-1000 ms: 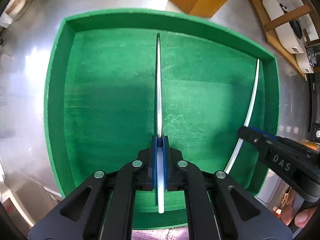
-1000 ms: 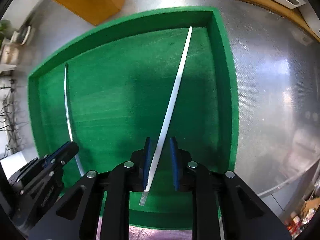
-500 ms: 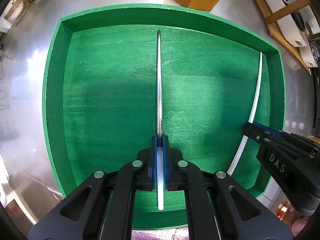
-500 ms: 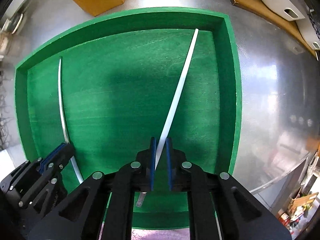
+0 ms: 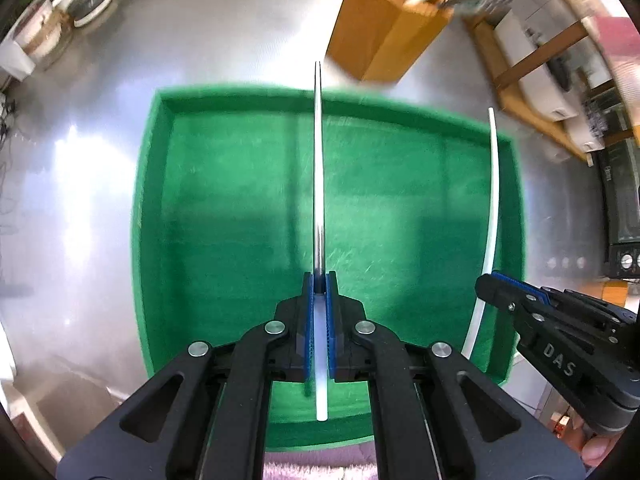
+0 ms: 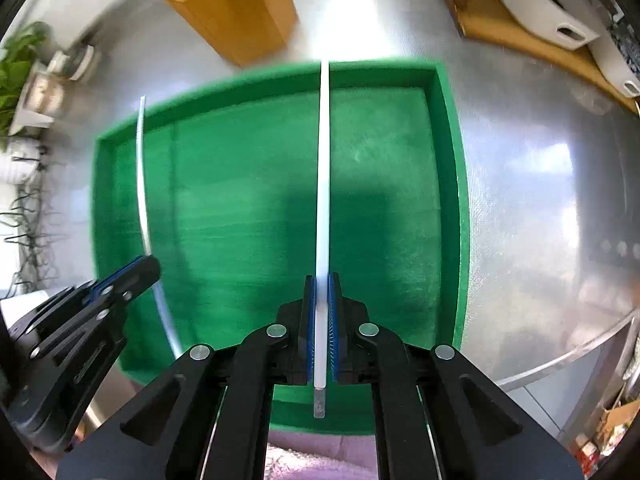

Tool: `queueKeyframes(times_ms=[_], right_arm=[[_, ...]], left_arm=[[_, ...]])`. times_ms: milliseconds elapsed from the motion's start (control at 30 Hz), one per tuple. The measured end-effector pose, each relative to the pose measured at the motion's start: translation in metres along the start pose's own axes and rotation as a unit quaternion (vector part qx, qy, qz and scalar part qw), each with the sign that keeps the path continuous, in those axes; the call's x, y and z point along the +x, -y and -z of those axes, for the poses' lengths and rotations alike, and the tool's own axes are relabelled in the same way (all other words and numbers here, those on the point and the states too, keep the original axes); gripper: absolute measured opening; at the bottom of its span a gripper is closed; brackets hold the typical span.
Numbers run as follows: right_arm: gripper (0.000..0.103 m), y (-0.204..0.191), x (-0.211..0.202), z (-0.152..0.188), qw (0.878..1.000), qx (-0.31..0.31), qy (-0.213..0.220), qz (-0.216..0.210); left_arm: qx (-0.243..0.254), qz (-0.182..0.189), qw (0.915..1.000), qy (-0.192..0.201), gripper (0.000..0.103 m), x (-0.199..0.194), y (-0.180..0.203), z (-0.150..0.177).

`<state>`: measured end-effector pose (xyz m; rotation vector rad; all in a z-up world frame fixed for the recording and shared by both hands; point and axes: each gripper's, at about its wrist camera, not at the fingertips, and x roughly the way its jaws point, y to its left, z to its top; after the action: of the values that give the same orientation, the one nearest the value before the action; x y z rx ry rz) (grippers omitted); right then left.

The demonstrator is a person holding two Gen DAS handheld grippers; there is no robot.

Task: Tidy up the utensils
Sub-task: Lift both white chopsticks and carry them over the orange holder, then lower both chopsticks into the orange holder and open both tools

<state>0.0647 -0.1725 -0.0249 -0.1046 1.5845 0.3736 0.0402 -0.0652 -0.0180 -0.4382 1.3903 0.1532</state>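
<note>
Two hand-held grippers point down over a green tray (image 5: 144,240) that sits on a shiny metal surface (image 5: 80,160). The left hand-held gripper (image 5: 319,280) is clenched on a thin utensil, a knife (image 5: 318,160) seen edge-on with a metal blade and a white handle, its tip reaching past the tray's far edge. The right hand-held gripper (image 6: 321,280) has just been closing and now pinches a second white-handled utensil (image 6: 323,160), which stands straight between its blue pads. Both utensils look lifted clear of the tray floor, one above the tray's left half, the other nearer its right edge. A wooden holder (image 5: 384,36) with other utensils stands on the surface beyond the tray's far edge, likely the place to put them.

Risks from here: each utensil is gripped near one end, so the long free end could swing or slip in the pads if the hands move fast. The two utensils are near each other and could cross or knock. The tips could catch the tray's far wall or strike the holder's rim and tip it.
</note>
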Motion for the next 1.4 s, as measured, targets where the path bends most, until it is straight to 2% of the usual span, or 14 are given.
queueKeyframes(times_ms=[167, 233, 400, 467, 533, 667, 800, 933, 1000, 1100, 1167, 1400], right_arm=[[0.006, 0.001, -0.043, 0.005, 0.994, -0.020, 0.091, -0.055], [0.006, 0.004, -0.058, 0.007, 0.986, -0.031, 0.141, -0.085], [0.006, 0.020, -0.074, 0.005, 0.962, -0.051, 0.246, -0.106], [0.006, 0.019, -0.082, -0.007, 0.953, -0.049, 0.278, -0.113], [0.006, 0.021, -0.090, -0.009, 0.938, -0.050, 0.321, -0.120], [0.006, 0.024, -0.103, -0.023, 0.913, -0.047, 0.384, -0.133], [0.006, 0.011, -0.113, -0.045, 0.877, -0.049, 0.454, -0.152], [0.006, -0.004, -0.119, -0.069, 0.856, -0.064, 0.493, -0.142], [0.006, -0.018, -0.116, -0.083, 0.850, -0.082, 0.505, -0.123], [0.006, -0.023, -0.107, -0.095, 0.847, -0.095, 0.511, -0.112], [0.006, -0.025, -0.101, -0.101, 0.844, -0.102, 0.517, -0.101], [0.006, -0.028, -0.084, -0.116, 0.839, -0.135, 0.523, -0.067]], left_arm=[[0.026, 0.014, 0.9942, 0.103, 0.004, -0.036, -0.008, -0.001], [0.028, 0.031, 0.9884, 0.146, 0.004, -0.052, -0.014, -0.002], [0.026, 0.072, 0.9686, 0.237, 0.004, -0.080, -0.025, -0.009], [0.023, 0.093, 0.9569, 0.274, 0.004, -0.089, -0.029, -0.014], [0.023, 0.106, 0.9477, 0.300, 0.004, -0.096, -0.031, -0.019], [0.032, 0.133, 0.9187, 0.371, 0.004, -0.106, -0.031, -0.029], [0.035, 0.149, 0.8885, 0.433, 0.004, -0.114, -0.027, -0.048], [0.050, 0.149, 0.8688, 0.469, 0.004, -0.118, -0.020, -0.073], [0.062, 0.150, 0.8632, 0.478, 0.004, -0.114, -0.016, -0.089], [0.070, 0.161, 0.8610, 0.477, 0.004, -0.103, -0.013, -0.106], [0.076, 0.176, 0.8609, 0.471, 0.004, -0.092, -0.012, -0.118], [0.092, 0.187, 0.8664, 0.454, 0.004, -0.056, -0.019, -0.144]])
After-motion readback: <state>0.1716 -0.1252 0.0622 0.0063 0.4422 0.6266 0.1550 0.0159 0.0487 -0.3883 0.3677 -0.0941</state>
